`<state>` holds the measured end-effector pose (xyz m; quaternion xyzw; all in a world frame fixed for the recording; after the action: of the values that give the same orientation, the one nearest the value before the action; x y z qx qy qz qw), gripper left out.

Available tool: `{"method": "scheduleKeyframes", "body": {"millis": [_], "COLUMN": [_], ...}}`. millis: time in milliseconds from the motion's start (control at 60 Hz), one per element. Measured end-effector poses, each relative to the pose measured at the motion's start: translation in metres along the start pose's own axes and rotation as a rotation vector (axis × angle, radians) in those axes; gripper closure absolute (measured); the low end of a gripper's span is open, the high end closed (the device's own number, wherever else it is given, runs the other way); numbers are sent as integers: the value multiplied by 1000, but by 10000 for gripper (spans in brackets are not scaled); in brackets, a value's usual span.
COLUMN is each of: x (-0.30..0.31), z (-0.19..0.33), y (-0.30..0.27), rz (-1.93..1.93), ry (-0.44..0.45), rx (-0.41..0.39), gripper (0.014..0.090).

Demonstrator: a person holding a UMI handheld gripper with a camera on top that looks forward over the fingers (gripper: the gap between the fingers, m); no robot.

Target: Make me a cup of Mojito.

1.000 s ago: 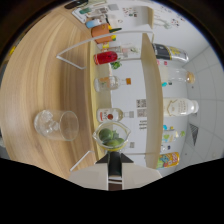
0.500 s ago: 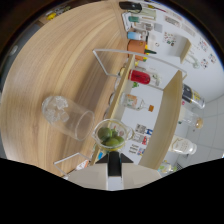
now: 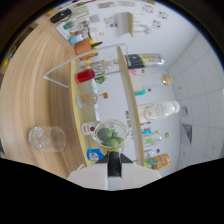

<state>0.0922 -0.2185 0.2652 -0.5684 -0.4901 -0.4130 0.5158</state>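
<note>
Lime pieces (image 3: pixel 111 137) sit in a clear cup (image 3: pixel 111 134) just ahead of the hand-held gripper (image 3: pixel 114 167); whether its fingers pinch the cup, I cannot tell. Off to one side, an empty glass (image 3: pixel 46 138) lies on the wooden desk (image 3: pixel 30 90). Beyond the cup, a shelf (image 3: pixel 125 85) carries bottles, among them a red-filled one (image 3: pixel 85 76) and a large clear bottle (image 3: pixel 159 109).

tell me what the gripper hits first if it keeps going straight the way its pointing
The gripper already has a clear cup of lime pieces at its fingertips. Straight beyond that cup, the shelf unit with its bottles looks next in line, though depth is hard to judge.
</note>
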Motion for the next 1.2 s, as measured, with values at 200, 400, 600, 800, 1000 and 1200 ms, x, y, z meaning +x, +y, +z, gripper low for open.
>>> {"method": "scheduleKeyframes", "body": {"millis": [200, 400, 600, 800, 1000, 1200], "x": [46, -13, -119, -190, -222, -231], "z": [-27, -30, -28, -26, -30, -32], "y": [45, 124, 185, 211, 218, 222], "rz": [550, 1012, 1185, 1288, 1340, 1340], "ry": [80, -50, -234, -357, -443, -483], "rx": [-69, -188, -350, -453, -496, -509], "gripper": [889, 889, 890, 890, 886, 862]}}
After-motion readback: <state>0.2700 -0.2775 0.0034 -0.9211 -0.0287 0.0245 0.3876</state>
